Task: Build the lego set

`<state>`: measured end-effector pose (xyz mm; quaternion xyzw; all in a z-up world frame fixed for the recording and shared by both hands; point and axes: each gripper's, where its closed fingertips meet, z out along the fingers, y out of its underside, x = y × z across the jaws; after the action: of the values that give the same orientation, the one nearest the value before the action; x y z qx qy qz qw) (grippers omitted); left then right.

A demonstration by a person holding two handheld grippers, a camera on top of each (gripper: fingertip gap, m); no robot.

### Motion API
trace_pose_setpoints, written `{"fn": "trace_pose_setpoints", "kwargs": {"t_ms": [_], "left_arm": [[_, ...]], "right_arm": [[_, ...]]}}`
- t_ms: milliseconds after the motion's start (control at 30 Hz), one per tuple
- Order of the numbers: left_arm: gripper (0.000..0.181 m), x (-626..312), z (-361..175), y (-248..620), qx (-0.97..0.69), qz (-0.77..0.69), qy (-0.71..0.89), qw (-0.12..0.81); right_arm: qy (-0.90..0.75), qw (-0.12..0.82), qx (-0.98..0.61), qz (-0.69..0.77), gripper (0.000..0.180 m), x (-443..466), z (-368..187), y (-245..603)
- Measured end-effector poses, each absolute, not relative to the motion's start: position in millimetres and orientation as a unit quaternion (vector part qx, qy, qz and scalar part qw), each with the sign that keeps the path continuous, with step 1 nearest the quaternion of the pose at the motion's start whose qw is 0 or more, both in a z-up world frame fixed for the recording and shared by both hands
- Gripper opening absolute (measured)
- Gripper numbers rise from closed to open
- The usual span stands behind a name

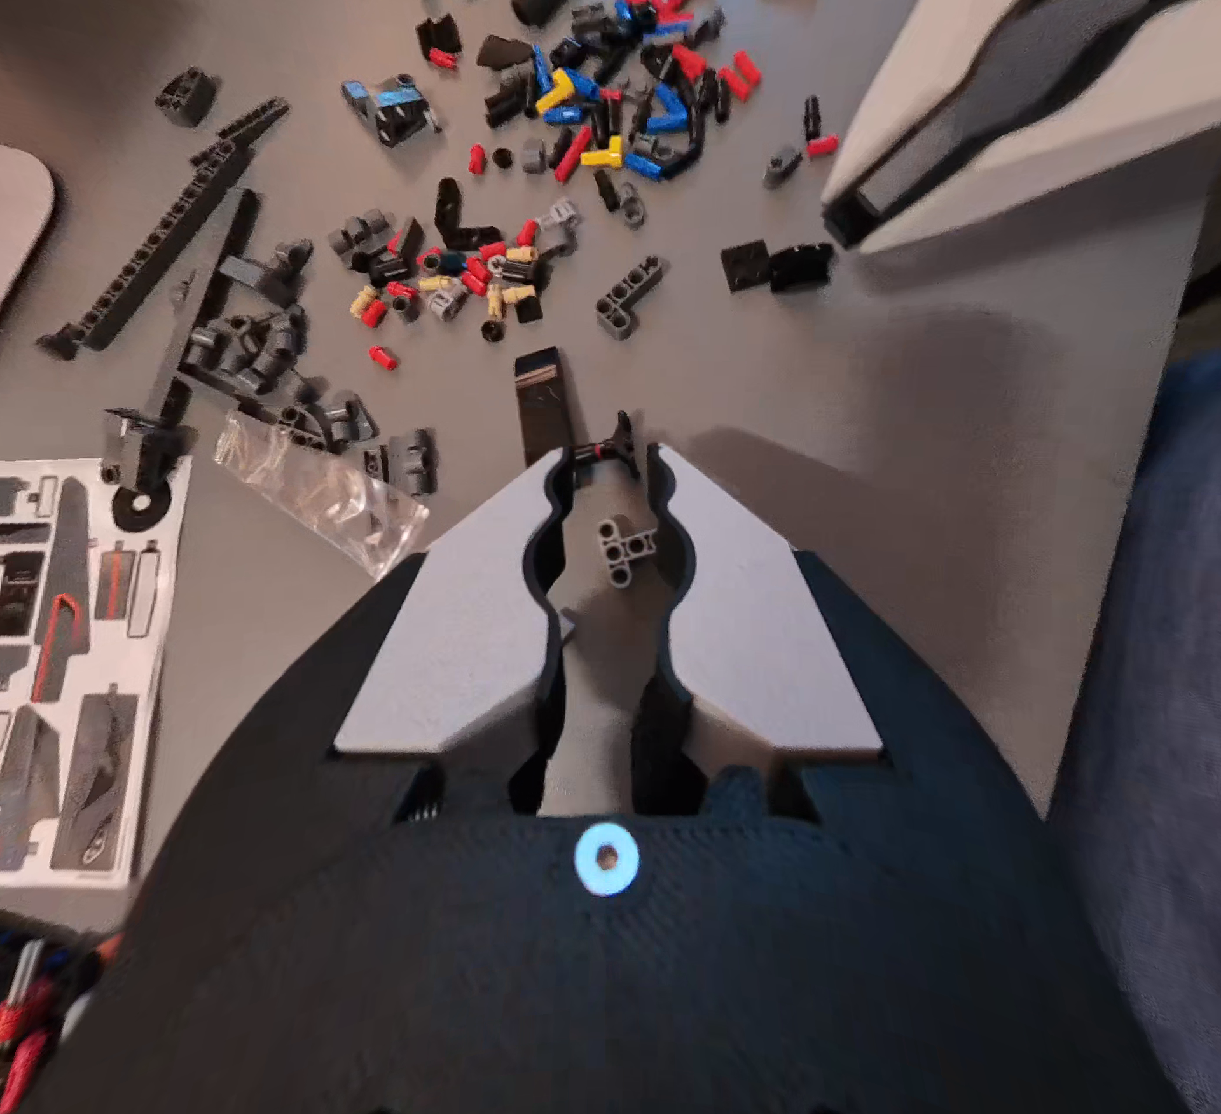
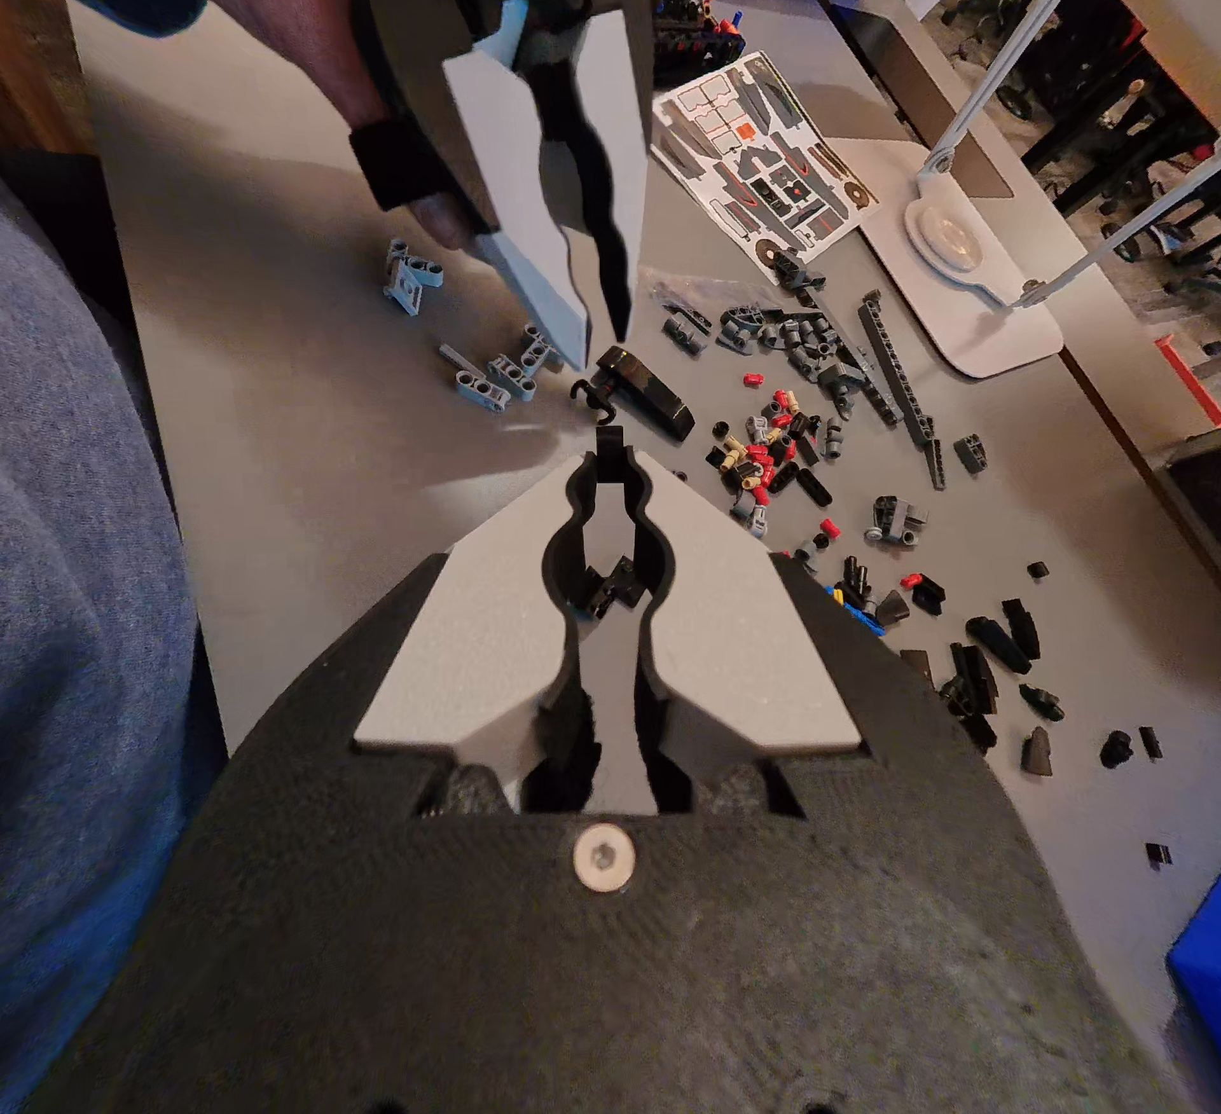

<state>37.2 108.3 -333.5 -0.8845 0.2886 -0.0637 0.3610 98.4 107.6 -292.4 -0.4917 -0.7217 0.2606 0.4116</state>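
My left gripper [image 1: 609, 453] is shut on a small black connector with a red pin [image 1: 604, 447], joined to a black curved panel [image 1: 545, 402]. In the right wrist view the left gripper [image 2: 600, 349] comes down from the top onto that panel [image 2: 651, 398], which has a hook-shaped piece [image 2: 590, 398] at its near end. My right gripper [image 2: 609, 462] is shut on a small black piece [image 2: 608, 451] that sticks out past its tips, a short way from the hook. The right gripper also shows at the upper right of the left wrist view [image 1: 851, 220].
Loose black, red, blue and yellow pieces [image 1: 594, 91] lie across the grey table [image 1: 859, 388]. A part-built dark frame with a long beam [image 1: 165, 237], a sticker sheet [image 1: 66, 653], a clear bag [image 1: 324, 494], grey connectors [image 2: 509, 375] and a lamp base [image 2: 978, 289] are near. The gap from one gripper's tips to the other's is roughly 8 centimetres. Measured from the fingertips, the lamp base [image 2: 978, 289] is 35 centimetres or so from the left gripper and 40 centimetres from the right.
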Motion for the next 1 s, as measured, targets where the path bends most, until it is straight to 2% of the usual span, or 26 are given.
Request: {"fn": "trace_pose_setpoints", "kwargs": {"t_ms": [333,567,733,1000], "left_arm": [[0.002,44.1,-356.6,106.3,-0.900,-0.039,0.257,0.351],[0.001,46.1,-352.9,111.8,-0.895,-0.061,0.233,0.374],[0.001,53.7,-331.3,119.6,-0.879,-0.134,0.182,0.419],[0.001,68.9,-279.6,125.7,-0.802,-0.353,0.043,0.480]], "right_arm": [[-0.716,0.405,-0.500,0.271,0.005,98.0,-294.9,107.0],[-0.708,0.402,-0.506,0.283,0.005,94.8,-294.8,108.0],[-0.683,0.406,-0.523,0.309,0.005,87.2,-286.0,112.2],[-0.636,0.409,-0.546,0.361,0.005,67.5,-268.1,123.8]]}}
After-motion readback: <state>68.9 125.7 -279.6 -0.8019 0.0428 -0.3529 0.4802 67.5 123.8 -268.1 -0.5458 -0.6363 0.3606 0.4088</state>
